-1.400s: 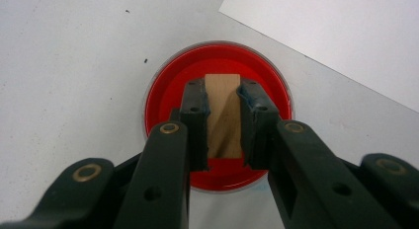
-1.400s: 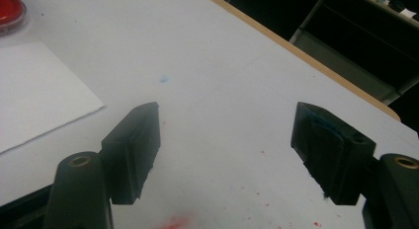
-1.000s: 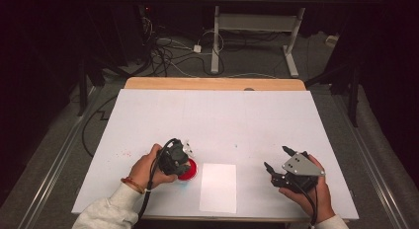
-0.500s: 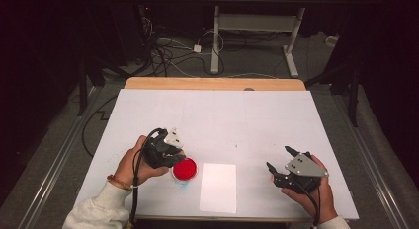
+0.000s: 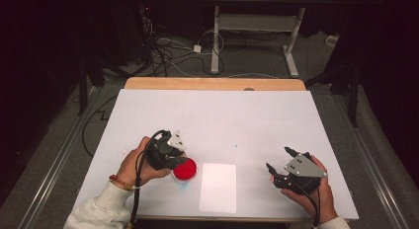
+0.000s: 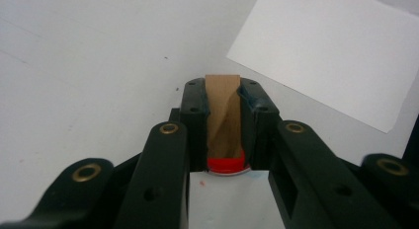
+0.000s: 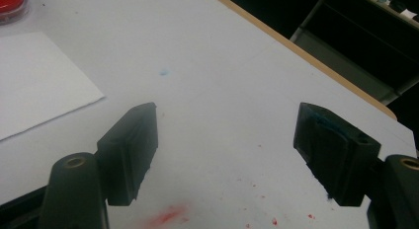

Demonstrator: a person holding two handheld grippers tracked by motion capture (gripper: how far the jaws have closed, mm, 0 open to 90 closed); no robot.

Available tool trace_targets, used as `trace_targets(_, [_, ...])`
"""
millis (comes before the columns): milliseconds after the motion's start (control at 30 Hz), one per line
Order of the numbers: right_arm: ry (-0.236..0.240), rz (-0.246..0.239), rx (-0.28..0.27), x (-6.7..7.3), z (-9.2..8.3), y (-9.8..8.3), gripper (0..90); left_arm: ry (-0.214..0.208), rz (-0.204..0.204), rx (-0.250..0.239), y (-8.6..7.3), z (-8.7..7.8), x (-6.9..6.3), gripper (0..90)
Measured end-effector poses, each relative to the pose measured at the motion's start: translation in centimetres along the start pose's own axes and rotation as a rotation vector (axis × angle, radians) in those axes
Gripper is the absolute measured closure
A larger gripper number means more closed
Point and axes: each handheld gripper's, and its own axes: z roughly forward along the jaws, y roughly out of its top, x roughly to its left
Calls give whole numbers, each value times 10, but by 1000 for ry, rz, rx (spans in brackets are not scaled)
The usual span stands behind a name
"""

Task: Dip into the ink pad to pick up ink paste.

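Note:
My left gripper (image 5: 170, 151) is shut on a wooden stamp (image 6: 223, 115), which stands upright between the jaws in the left gripper view. Something red with a pale rim (image 6: 225, 165) shows at the stamp's near end. In the high view a round red ink pad (image 5: 185, 169) lies on the table just right of and below this gripper. A white sheet of paper (image 5: 218, 187) lies right of the pad. My right gripper (image 5: 282, 166) is held open over the table's front right, with nothing between its jaws (image 7: 225, 140).
The white table (image 5: 222, 115) has a wooden strip (image 5: 212, 84) along its far edge. Red ink specks (image 7: 168, 216) stain the surface under the right gripper. Beyond the table are desk legs and cables on the floor (image 5: 197, 46).
The left gripper has drawn back up and to the left from over the ink pad, which now lies uncovered. The right hand has shifted slightly toward the near edge.

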Motion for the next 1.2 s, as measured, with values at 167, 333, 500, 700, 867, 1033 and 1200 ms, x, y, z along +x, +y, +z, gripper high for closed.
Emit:
trace_targets(167, [2, -4, 3, 0, 1, 0, 258, -26, 13, 52, 0, 19, 0, 735])
trace_targets(333, [11, -11, 4, 1, 1, 0, 257, -46, 22, 92, -1, 35, -2, 735])
trace_targets(500, [14, -16, 7, 2, 0, 0, 257, -55, 29, 133, -1, 46, -2, 736])
trace_targets(700, [18, -9, 3, 2, 0, 0, 257, -48, 26, 136, -1, 48, -3, 736])
trace_targets(867, [19, -18, 0, 3, 0, 1, 257, -64, -6, 136, -2, 49, -1, 737])
trace_targets(1033, [19, -15, 0, 3, -1, 1, 256, -71, -17, 135, -2, 49, 0, 737])
trace_targets(1200, [23, -15, -5, 4, 0, 1, 248, -53, -4, 144, -1, 50, -3, 738])
